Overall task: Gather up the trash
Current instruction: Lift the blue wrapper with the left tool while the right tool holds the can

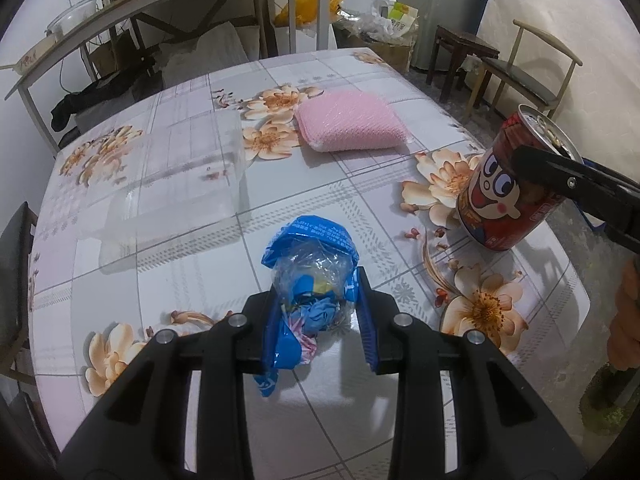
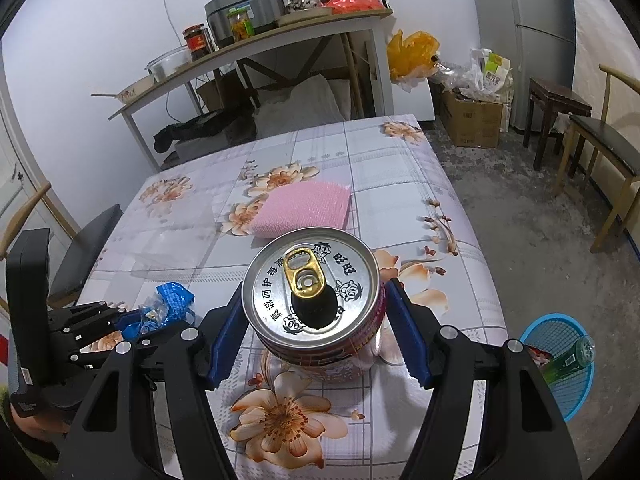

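Observation:
A crumpled blue and clear plastic wrapper [image 1: 308, 276] sits between the blue pads of my left gripper [image 1: 320, 292], which is shut on it just over the flowered tablecloth [image 1: 360, 208]. A red drink can [image 2: 316, 292] with a cartoon face and an opened pull-tab top stands between the pads of my right gripper [image 2: 316, 294], both pads pressing its sides. In the left wrist view the can [image 1: 500, 188] leans at the table's right edge. In the right wrist view the left gripper [image 2: 120, 322] and the wrapper [image 2: 168, 304] are at the left.
A pink scrub pad [image 1: 352, 120] and a clear plastic box [image 1: 180, 184] lie farther back on the table. A blue mesh basket [image 2: 560, 364] holding a green bottle stands on the floor at the right. Chairs [image 2: 600, 148], a stool and a loaded shelf [image 2: 248, 48] surround the table.

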A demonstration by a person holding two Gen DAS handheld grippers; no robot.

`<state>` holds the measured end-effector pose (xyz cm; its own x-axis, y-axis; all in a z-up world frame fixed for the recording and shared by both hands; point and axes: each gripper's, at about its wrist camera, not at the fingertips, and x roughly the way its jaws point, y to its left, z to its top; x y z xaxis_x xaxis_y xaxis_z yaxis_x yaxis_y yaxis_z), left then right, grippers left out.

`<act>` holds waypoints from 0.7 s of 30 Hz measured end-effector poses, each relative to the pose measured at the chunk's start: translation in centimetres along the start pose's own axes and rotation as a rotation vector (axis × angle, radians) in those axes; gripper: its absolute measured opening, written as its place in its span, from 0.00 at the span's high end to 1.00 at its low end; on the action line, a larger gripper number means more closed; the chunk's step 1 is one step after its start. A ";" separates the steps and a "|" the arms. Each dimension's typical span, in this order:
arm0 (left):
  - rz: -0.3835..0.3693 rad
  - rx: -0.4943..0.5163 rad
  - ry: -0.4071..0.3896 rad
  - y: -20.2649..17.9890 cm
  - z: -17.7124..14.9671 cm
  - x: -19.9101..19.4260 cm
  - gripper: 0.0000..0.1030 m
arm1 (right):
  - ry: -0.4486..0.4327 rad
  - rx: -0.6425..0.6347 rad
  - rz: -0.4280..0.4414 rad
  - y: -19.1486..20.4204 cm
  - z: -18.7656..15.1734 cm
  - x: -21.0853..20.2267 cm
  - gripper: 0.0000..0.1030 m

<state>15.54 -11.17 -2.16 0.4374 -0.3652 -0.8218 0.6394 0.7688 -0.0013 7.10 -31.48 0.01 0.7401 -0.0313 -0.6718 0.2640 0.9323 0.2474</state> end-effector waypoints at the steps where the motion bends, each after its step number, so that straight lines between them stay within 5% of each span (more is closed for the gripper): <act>1: 0.000 0.002 -0.001 -0.1 0.0 -0.1 0.70 | -0.002 0.002 0.001 -0.1 0.0 -0.1 0.37; 21: 0.010 0.082 -0.025 -4.4 1.0 -1.1 0.70 | -0.051 0.091 0.017 -4.6 -0.8 -3.1 0.37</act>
<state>12.88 -14.68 -0.73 0.4591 -0.3718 -0.8068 0.6840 0.7275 0.0540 3.10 -35.34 0.35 0.7747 -0.0366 -0.6312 0.3049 0.8962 0.3222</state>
